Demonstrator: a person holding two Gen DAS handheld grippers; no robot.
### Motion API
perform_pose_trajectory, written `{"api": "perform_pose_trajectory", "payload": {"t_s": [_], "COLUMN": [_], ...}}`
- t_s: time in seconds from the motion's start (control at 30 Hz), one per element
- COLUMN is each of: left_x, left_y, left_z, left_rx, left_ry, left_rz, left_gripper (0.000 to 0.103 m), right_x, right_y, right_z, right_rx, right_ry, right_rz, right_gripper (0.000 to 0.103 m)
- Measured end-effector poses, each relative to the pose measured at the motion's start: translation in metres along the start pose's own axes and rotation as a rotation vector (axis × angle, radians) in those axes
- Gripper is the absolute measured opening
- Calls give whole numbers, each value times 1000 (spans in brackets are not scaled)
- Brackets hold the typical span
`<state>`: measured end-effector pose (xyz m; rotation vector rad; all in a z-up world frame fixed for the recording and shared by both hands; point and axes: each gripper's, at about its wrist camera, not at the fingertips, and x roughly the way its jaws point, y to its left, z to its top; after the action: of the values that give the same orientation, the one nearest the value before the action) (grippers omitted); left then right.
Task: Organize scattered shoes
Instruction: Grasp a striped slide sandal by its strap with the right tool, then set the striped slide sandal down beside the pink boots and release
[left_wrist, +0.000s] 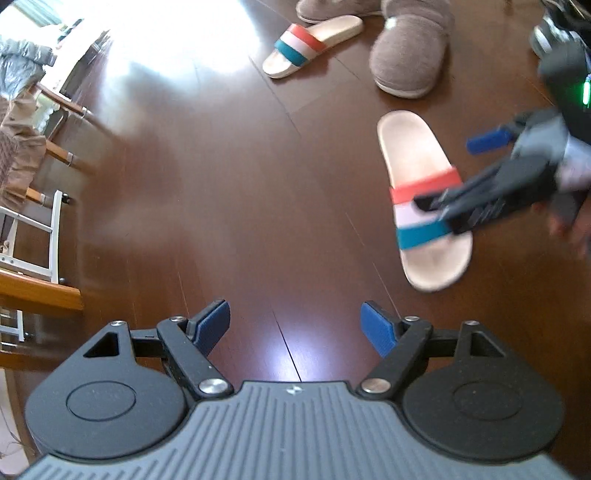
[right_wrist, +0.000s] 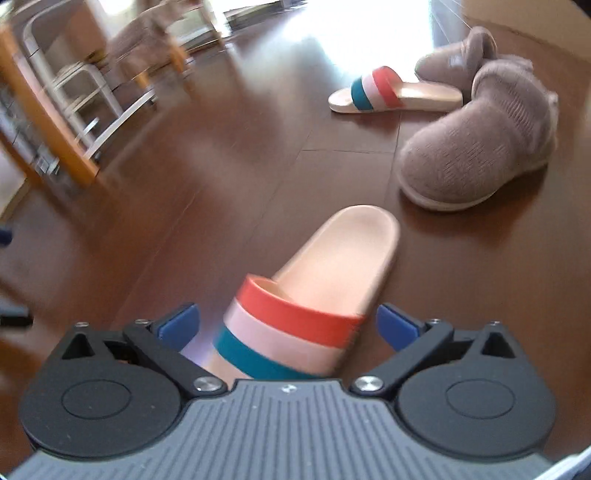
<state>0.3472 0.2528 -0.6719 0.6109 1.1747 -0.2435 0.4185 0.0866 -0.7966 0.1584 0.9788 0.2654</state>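
**Right tool straddling striped slide, not yet gripped**

While the right tool (right_wrist: 288, 325) stands wide, its blue pads sit either side of the near striped slide (right_wrist: 314, 295) at the strap; neither pad appears to touch it. Left tool (left_wrist: 295, 326) is also wide, with nothing between its pads, over bare floor (left_wrist: 221, 184) well to the left of that slide.

Landmark: near striped slide. Its mate, the far striped slide (right_wrist: 391, 92), lies well beyond it, just beside two grey plush slippers (right_wrist: 480, 147), which touch each other. Chairs (right_wrist: 74, 85) stand far off to its left.

Risks, as judged:
- The strap is soft and arched. Closing on it alone could fold it, so the sole hangs and swings, or slips free.
- The right pad looks closer to the strap than the left pad. An off-centre close could shove the slide sideways across the smooth floor.
- Frames are motion-blurred, so closing mid-sweep may miss.

Pose: in the left wrist view the right tool comes in from the right across the strap, pitched steeply down, with a gloved hand (left_wrist: 565, 177) behind it. Left tool is also pitched down.
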Motion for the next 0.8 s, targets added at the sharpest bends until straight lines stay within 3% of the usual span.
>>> {"api": "perform_pose_trajectory", "payload": {"t_s": [0.07,0.13,0.2,0.3,0.37,0.43,0.57,0.63,0.73,0.8], "left_x": [9,22,32,43,47,47,47,48,43,38], "left_y": [3,0,-2,-4,-11,-23,-53,-75,-93,-101], "left_z": [15,39,54,74,86,98,115,128,136,137], "left_rx": [-4,36,76,116,151,211,265,278,218,173], "left_ry": [-20,-49,-73,-78,-70,-90,-114,-101,-111,-119], "left_rz": [-30,-49,-65,-132,-189,-246,-329,-384,-461,-493], "left_gripper": [80,80,80,80,80,80,79,79,79,79], "right_x": [17,37,41,28,14,-6,-46,-70,-101,-101], "right_y": [13,17,12,15,6,-10,-32,-45,-55,-57], "right_z": [2,-1,-11,-20,-27,-35,-65,-79,-92,-96], "right_rx": [-2,23,17,-117,-161,-189,-250,-176,-3,94], "right_ry": [24,77,50,29,70,126,185,183,107,87], "right_rz": [-71,-202,-164,-117,-111,-106,-211,-276,-294,-276], "right_gripper": [101,102,93,63,59,64,81,96,102,102]}}
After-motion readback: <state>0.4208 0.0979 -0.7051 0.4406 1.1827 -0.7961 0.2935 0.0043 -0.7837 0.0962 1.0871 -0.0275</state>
